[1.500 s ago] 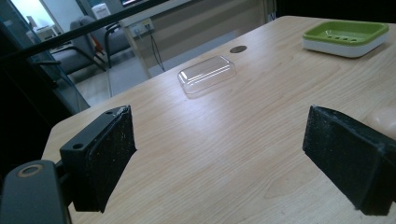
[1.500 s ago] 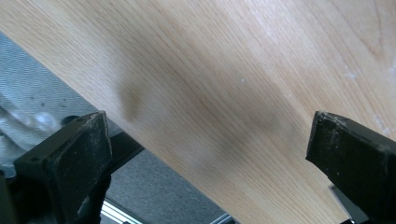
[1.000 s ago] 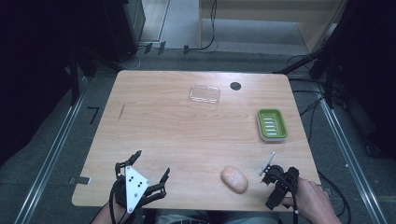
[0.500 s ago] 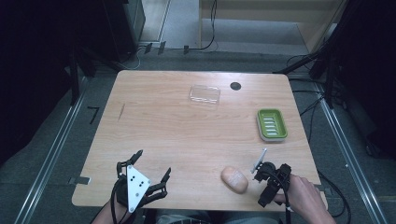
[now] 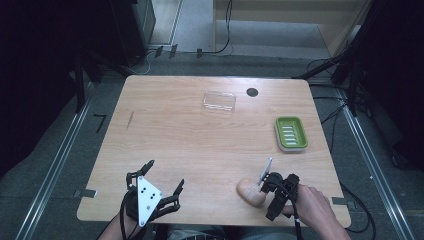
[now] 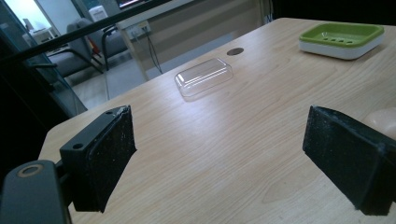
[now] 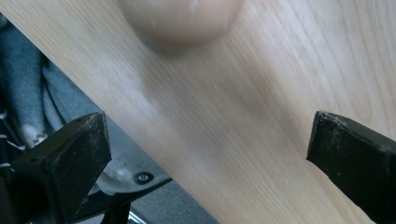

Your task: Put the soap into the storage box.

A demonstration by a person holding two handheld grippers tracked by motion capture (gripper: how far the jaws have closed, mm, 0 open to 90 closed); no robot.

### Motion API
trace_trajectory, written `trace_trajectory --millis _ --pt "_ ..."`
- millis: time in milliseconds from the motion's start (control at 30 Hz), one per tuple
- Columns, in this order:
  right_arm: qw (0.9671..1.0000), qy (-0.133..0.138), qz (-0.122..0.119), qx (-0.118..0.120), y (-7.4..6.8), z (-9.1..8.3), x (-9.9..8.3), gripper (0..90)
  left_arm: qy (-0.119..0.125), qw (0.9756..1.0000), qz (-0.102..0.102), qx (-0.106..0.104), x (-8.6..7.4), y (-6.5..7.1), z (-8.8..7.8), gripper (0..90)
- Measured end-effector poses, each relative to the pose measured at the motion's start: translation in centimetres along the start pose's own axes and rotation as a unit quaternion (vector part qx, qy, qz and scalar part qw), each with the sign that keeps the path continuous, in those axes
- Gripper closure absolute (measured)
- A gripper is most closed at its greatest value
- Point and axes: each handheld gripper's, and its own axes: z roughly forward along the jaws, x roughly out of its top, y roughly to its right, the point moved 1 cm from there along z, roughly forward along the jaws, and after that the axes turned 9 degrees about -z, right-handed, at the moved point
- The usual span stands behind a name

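Observation:
A peach oval soap bar (image 5: 249, 193) lies near the table's front edge, right of centre. My right gripper (image 5: 269, 196) sits just right of it, open and low over the wood, apart from it. In the right gripper view the soap bar (image 7: 180, 18) lies ahead of the open right gripper (image 7: 210, 144), beyond its jaws. My left gripper (image 5: 164, 177) rests open at the front left with nothing in it. In the left gripper view the open left gripper (image 6: 224, 149) faces across the table, and the soap bar (image 6: 384, 119) peeks in at the right edge.
A green soap dish (image 5: 291, 133) stands at the right, seen also as the soap dish (image 6: 343, 37). A clear plastic lid (image 5: 219, 101) lies at the back centre beside a dark hole (image 5: 252, 92). The table edge (image 7: 140, 135) runs close under the right gripper.
My right gripper has moved left along the front edge, closing in on the soap bar. The left gripper and the soap have stayed put.

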Motion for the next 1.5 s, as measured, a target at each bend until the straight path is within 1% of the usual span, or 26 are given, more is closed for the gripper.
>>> trace_trajectory --millis 67,100,133,167,200,267,333,433,467,600,700,767,867,900,1000,1033,1100,1200,1233,1333,1367,1467,1500 --pt "1.0000 0.003 -0.004 0.002 -0.1 -0.1 0.4 0.0 0.000 1.0000 0.000 -0.001 0.0 0.0 0.0 9.9" --pt "1.0000 0.005 -0.003 0.003 -0.2 -0.1 0.6 0.0 0.000 1.0000 0.000 -0.001 0.0 0.0 0.0 9.9" --pt "0.9999 0.007 -0.007 0.004 -0.3 -0.1 1.0 0.0 0.000 1.0000 0.000 0.000 0.0 0.0 0.0 9.9" --pt "0.9999 0.007 -0.007 0.004 -0.3 -0.1 1.0 0.0 0.000 1.0000 0.000 0.000 0.0 0.0 0.0 9.9" --pt "0.9999 0.006 -0.010 0.005 -0.3 -0.1 1.4 0.0 0.001 1.0000 -0.001 0.000 0.0 0.0 0.0 9.9" --pt "0.9999 0.010 -0.009 0.006 -0.3 -0.1 1.8 0.0 0.001 1.0000 0.000 -0.001 0.0 0.0 0.0 9.9" --pt "0.9999 0.007 -0.009 0.006 -0.3 -0.1 2.0 0.0 0.001 1.0000 -0.001 0.000 0.0 0.0 0.0 9.9" --pt "0.9999 0.010 -0.012 0.005 -0.4 -0.2 2.8 0.0 0.001 1.0000 -0.001 0.000 0.0 0.0 0.0 9.9" --pt "0.9999 0.010 -0.012 0.005 -0.4 -0.2 2.8 0.0 0.000 1.0000 0.000 0.000 0.0 0.0 0.0 9.9" --pt "0.9997 0.012 -0.021 0.010 -0.6 -0.1 3.8 0.0 0.000 1.0000 -0.001 0.000 0.0 -0.1 0.0 9.9" --pt "0.9996 0.014 -0.021 0.010 -0.6 -0.2 4.2 0.0 0.000 1.0000 0.000 -0.001 0.0 0.0 0.0 9.9" --pt "0.9995 0.019 -0.020 0.015 -0.6 -0.2 4.6 0.0 0.000 1.0000 0.000 0.000 0.0 -0.1 0.0 9.9" --pt "0.9993 0.021 -0.027 0.012 -0.6 -0.2 5.2 0.0 -0.001 1.0000 0.000 0.000 0.0 -0.1 -0.1 9.9" --pt "0.9994 0.020 -0.025 0.011 -0.7 -0.1 5.6 0.0 -0.001 1.0000 0.000 0.000 0.0 0.0 0.0 9.9" --pt "0.9993 0.020 -0.030 0.014 -0.7 0.0 6.0 0.0 0.000 1.0000 0.001 0.000 0.0 -0.1 -0.1 9.9" --pt "0.9993 0.020 -0.030 0.011 -0.7 0.0 6.1 0.0 0.000 1.0000 0.000 0.000 0.0 -0.1 -0.1 9.9" --pt "0.9993 0.024 -0.027 0.012 -0.7 0.1 6.4 0.0 -0.001 1.0000 0.001 0.000 0.0 -0.1 -0.1 9.9" --pt "0.9992 0.024 -0.029 0.013 -0.7 0.2 6.5 0.0 -0.001 1.0000 0.001 -0.001 0.0 0.0 -0.1 9.9" --pt "0.9993 0.026 -0.025 0.013 -0.7 0.3 6.6 0.0 -0.001 1.0000 0.001 0.000 0.0 0.0 -0.1 9.9" --pt "0.9991 0.028 -0.028 0.012 -0.6 0.3 6.7 0.0 0.000 1.0000 0.000 0.000 0.0 0.0 -0.1 9.9" --pt "0.9991 0.034 -0.024 0.012 -0.6 0.4 6.8 0.0 0.000 1.0000 0.001 0.000 0.0 0.0 -0.1 9.9" --pt "0.9990 0.038 -0.023 0.010 -0.5 0.5 6.9 0.0 -0.001 1.0000 0.001 -0.001 0.0 0.0 -0.1 9.9" --pt "0.9989 0.040 -0.023 0.006 -0.5 0.4 6.9 5.2 0.000 1.0000 0.000 0.000 0.0 0.0 -0.1 9.9"
